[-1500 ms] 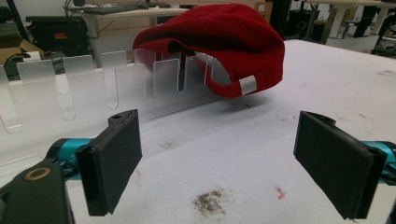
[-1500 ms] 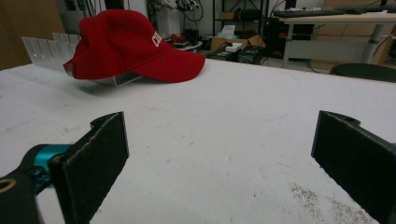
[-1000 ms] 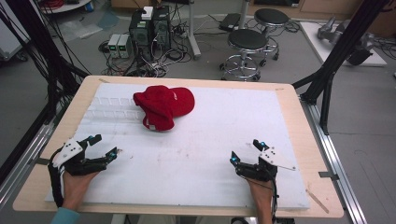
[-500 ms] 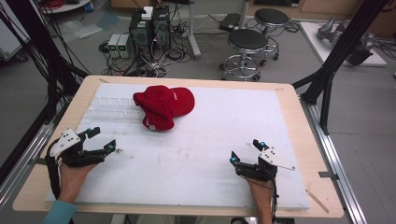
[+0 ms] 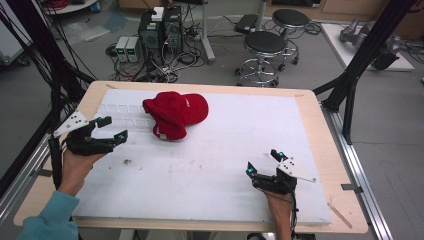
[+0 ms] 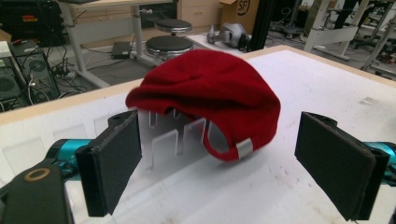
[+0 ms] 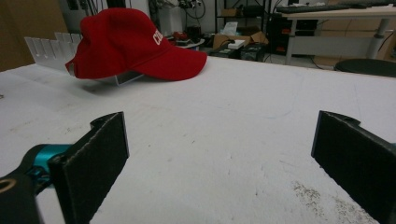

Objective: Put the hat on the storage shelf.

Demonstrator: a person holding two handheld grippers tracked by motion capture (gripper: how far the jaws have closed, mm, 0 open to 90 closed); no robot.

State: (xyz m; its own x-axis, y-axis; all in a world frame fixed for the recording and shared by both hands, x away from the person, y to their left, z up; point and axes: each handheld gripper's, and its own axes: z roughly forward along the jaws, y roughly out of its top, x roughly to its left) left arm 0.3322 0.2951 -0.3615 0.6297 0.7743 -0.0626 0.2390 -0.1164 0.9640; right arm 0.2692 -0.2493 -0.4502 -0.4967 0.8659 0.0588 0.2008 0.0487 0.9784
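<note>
Left gripper (image 5: 111, 129) fingers (image 6: 112, 165) spread, nothing held, aimed at the red cap (image 5: 176, 113) just beyond. Cap seen resting on a clear slotted rack (image 6: 175, 140) on the white counter (image 5: 220, 165). Right gripper (image 5: 264, 162) fingers (image 7: 95, 163) spread too, well apart from the cap.

Partly legible white lettering "CO" on the red cap (image 7: 140, 44); "SF" on a cardboard box (image 6: 243, 7).

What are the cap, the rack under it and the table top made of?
Cap: looks like red woven cloth, matte, soft folds; small metal-looking buckle on its back strap.
Rack: probably clear acrylic, see-through with glossy cut slots.
Table top: white, matte, finely textured sheet, perhaps foam or board, with scuffs and dirt specks; light wood-look rim around it.
</note>
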